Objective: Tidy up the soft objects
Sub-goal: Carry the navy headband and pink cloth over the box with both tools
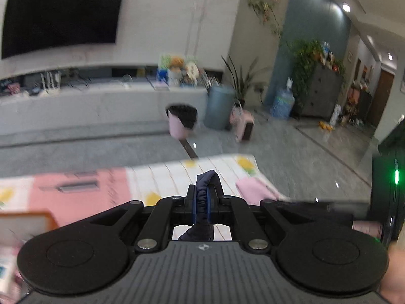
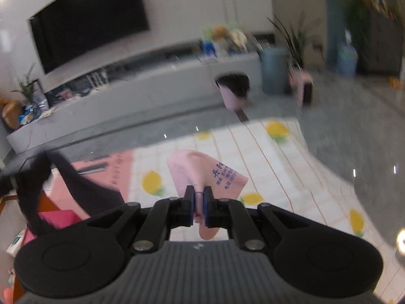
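Both grippers loaded, held over the fruit-print mat [image 2: 278,167].
My left gripper [image 1: 201,197] has its fingers clamped on a dark navy fabric piece [image 1: 202,202]; my right gripper [image 2: 199,197] is pinched on the pink cloth [image 2: 200,174], blue print facing up.

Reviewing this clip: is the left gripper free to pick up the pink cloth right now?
Probably not: the left gripper is shut on a dark navy fabric piece, and the pink cloth is already pinched in the right gripper.

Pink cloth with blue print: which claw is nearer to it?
Right. The right claw is shut on the pink cloth. The left claw grips a dark navy fabric, with the cloth off to its right.
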Available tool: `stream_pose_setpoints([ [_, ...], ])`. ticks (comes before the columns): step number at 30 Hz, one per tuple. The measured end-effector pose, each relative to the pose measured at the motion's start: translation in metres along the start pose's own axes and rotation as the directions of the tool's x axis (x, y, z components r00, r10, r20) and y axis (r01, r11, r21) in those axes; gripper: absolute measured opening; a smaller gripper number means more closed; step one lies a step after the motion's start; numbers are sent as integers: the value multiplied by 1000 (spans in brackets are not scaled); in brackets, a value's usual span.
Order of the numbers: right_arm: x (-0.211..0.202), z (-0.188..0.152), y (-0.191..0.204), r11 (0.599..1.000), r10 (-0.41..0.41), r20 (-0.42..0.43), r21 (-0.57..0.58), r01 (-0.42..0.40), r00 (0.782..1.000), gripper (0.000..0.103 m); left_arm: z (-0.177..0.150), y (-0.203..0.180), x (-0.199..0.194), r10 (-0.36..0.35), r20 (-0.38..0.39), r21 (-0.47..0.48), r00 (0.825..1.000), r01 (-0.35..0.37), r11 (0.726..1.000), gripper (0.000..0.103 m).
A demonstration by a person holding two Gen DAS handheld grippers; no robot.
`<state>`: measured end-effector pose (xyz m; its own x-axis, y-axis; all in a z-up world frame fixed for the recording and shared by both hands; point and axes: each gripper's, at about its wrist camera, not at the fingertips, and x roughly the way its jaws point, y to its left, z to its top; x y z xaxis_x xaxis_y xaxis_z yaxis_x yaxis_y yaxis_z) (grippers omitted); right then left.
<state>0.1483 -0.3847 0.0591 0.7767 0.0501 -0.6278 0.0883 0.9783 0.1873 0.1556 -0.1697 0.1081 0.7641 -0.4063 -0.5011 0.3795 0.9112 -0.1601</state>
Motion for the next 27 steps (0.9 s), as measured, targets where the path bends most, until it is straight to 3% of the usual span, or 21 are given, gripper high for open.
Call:
stream_pose_setpoints([
  [3,-21,4,30,998,47,52,-55,-44,998,5,22,31,-42,46,72,-31,996,-44,999,8],
  [6,-42,7,65,990,116,105,-98,-106,988,5,32,59,-82,142,107,-47,984,-138,989,8],
  [9,-58,7,107,964,224,113,-170,-203,968,5,24,88,-112,195,116,-81,974,-186,979,8],
  [13,-73,-1,168,902,363,69,-278,-332,929,5,-3,122,-132,275,108,-132,955,-260,956,8],
  [19,-69,-22,238,829,470,-12,-338,-446,883,5,-48,176,-117,316,-18,-234,949,-311,921,8],
  [25,-41,-51,291,775,466,-147,-409,-483,873,5,-82,212,-115,381,-194,-201,904,-417,886,8],
  [27,-30,-62,305,765,452,-183,-424,-485,873,5,-93,221,-114,404,-253,-191,879,-455,870,8],
])
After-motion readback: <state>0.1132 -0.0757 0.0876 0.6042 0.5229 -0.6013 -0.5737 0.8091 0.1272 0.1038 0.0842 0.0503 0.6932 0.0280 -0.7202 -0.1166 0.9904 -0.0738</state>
